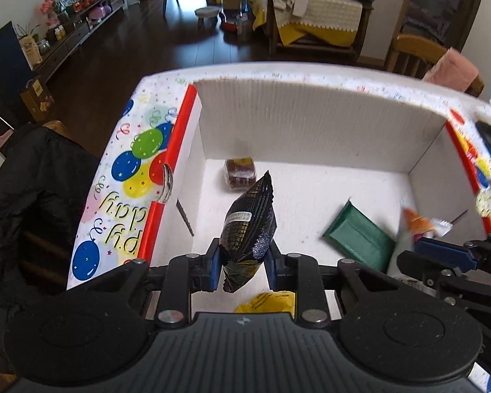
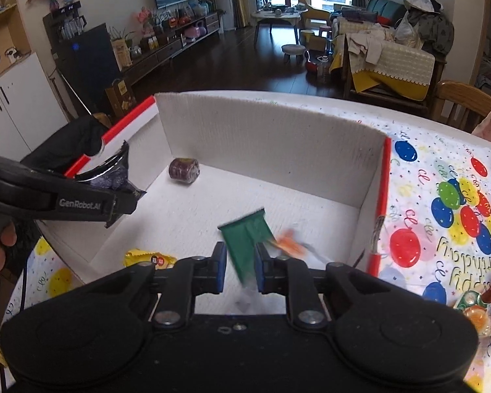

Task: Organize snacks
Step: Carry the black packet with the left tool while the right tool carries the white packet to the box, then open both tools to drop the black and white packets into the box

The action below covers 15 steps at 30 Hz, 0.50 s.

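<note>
Snack packets (image 1: 360,242) inside box (image 1: 311,124) on table (image 2: 442,177)

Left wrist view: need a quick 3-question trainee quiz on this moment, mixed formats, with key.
1. The left gripper holds: A) a bottle; B) a black packet; C) nothing.
2. True or false: the brown snack lies near the back wall of the box.
3. Fill in: the wrapper on the box floor under the left gripper is ___ in colour.

Key: 1 B; 2 true; 3 yellow.
</note>
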### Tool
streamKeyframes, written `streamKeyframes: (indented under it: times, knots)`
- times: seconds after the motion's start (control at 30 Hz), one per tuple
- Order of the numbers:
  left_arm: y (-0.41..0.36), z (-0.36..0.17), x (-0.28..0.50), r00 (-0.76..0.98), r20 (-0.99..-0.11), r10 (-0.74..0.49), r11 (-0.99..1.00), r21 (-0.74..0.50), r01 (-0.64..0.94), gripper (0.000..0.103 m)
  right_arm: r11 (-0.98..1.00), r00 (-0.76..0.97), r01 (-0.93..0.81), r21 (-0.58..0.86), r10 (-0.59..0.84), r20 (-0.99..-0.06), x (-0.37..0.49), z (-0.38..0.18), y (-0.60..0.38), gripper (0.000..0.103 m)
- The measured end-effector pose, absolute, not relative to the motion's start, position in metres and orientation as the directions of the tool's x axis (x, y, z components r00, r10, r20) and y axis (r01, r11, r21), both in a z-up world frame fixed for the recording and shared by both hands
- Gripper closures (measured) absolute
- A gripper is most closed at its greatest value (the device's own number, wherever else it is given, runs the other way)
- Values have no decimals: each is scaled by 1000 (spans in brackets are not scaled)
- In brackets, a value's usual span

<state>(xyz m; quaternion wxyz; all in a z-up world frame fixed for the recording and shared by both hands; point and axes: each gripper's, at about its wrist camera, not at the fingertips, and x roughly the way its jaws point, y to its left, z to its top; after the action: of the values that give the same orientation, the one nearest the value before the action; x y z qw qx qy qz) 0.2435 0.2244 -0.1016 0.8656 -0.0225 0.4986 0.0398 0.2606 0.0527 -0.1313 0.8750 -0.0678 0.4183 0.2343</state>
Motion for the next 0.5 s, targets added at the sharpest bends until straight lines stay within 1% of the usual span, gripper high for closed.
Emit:
streamKeyframes:
  times: [0.2,0.3,0.4,0.5]
  knots:
    - [223,-111,249,465,-884,45,996,6,-84,77,892,531,-442,94,345,-774,258,-134,50,82]
    - [222,-111,248,461,-886,44,996,4,-86,76,896,534,-432,99,343,-773,257,-134,46,81]
    - [221,-110,245,458,-888,36,997,-2,-83,70,901,539,-421,102,339,-771,256,-133,44,79]
    - [219,-106,240,468,-883,21,997,-14,-71,60,905,549,-413,104,338,-764,253,-129,40,78]
